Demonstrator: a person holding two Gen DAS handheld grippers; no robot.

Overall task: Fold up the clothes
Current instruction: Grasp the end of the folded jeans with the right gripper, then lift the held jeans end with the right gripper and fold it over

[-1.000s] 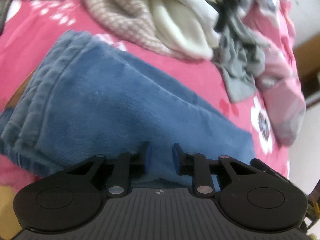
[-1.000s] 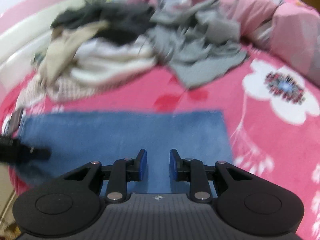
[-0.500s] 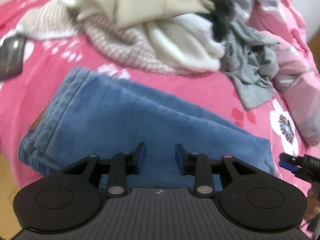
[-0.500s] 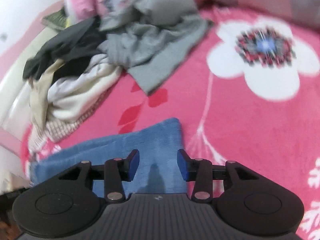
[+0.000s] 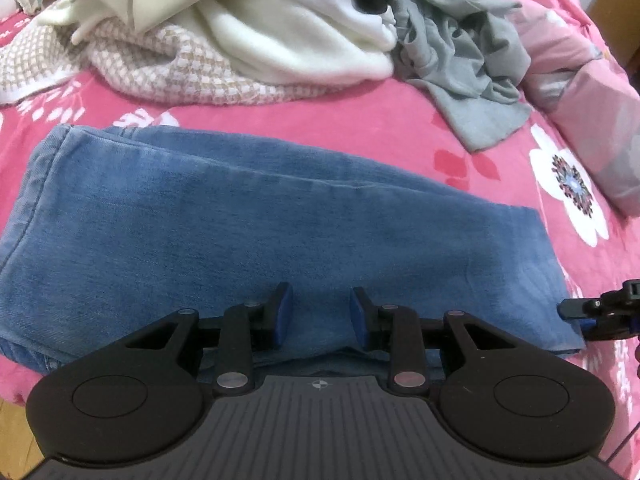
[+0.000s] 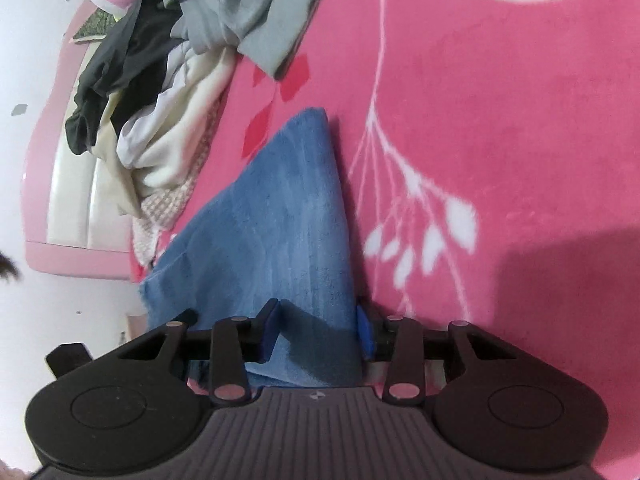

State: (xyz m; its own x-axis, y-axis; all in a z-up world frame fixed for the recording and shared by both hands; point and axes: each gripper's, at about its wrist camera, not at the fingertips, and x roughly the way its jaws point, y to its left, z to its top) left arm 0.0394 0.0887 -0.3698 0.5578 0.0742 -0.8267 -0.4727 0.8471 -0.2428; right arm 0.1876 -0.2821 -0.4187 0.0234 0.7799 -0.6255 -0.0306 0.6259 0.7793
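Both claws are positioning along the folded jeans point(image 5: 248, 216): left claw point(image 5: 320, 316) spread above the near edge, right claw point(image 6: 318, 330) spread, having just widened, straddling the end; next, each is needing to close on denim.

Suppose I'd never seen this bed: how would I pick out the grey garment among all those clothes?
Start from the pink flowered blanket covering the bed, then find the heap of unfolded clothes along its far side, beyond the folded blue jeans. The grey garment is the crumpled thin one at the heap's right end, beside the white fleece; it alone trails a flat flap onto the bare blanket.
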